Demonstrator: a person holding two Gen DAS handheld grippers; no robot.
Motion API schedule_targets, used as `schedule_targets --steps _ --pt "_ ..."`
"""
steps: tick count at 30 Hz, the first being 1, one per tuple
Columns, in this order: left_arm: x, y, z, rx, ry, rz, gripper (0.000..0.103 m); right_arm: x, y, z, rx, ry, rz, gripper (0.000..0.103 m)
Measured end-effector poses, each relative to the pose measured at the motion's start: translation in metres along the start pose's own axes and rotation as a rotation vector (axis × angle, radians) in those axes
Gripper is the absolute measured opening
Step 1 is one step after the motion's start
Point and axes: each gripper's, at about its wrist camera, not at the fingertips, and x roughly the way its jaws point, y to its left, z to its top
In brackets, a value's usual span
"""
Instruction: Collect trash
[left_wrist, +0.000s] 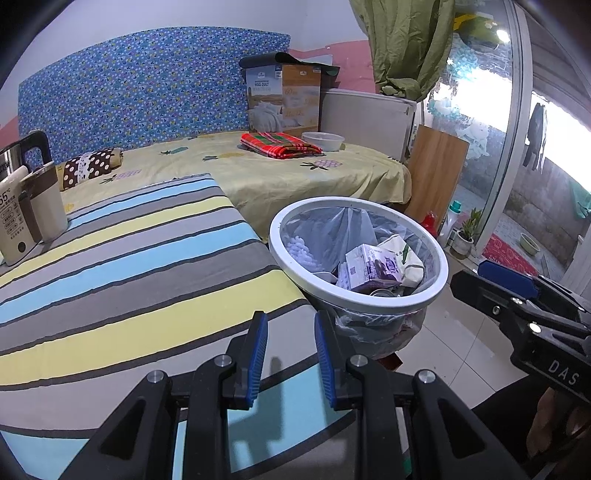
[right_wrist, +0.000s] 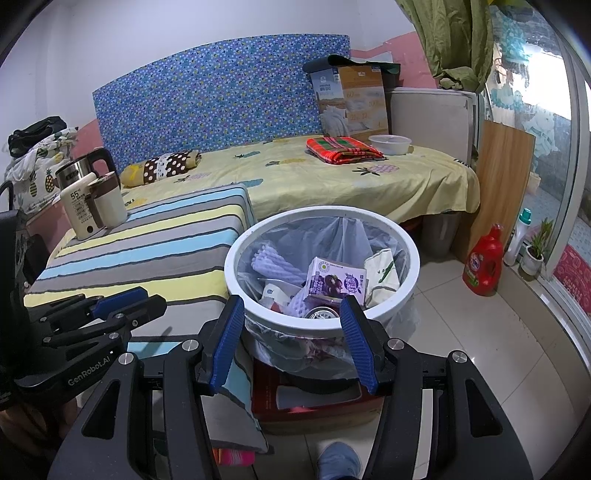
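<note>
A white round trash bin (right_wrist: 406, 295) with a clear liner stands on the floor beside the striped table (right_wrist: 147, 258); it also shows in the left wrist view (left_wrist: 284, 254). Inside lie a purple milk carton (right_wrist: 334, 282), white foam netting (right_wrist: 269, 260), a cream packet (right_wrist: 382, 278) and a can (right_wrist: 321, 314). My right gripper (right_wrist: 291, 314) is open and empty, just in front of the bin's near rim. My left gripper (left_wrist: 290, 332) is open and empty over the table's near right corner, left of the bin. The right gripper shows in the left wrist view (left_wrist: 491, 280).
A kettle (right_wrist: 88, 166), a thermos jug (right_wrist: 79, 210) and a cup (right_wrist: 109, 201) stand at the table's far left. Behind is a bed with yellow sheet (right_wrist: 332, 184), red plaid cloth (right_wrist: 341, 147), white bowl (right_wrist: 389, 143) and a box (right_wrist: 354, 99). A red detergent bottle (right_wrist: 484, 264) stands on the floor right.
</note>
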Motion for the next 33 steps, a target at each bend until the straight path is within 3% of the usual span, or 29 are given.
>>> schedule_targets --steps 33 --pt "0.0028 -0.0046 -0.0002 0.008 -0.001 -0.005 0.026 0.0021 -0.0022 -0.0002 0.004 0.003 0.002 0.056"
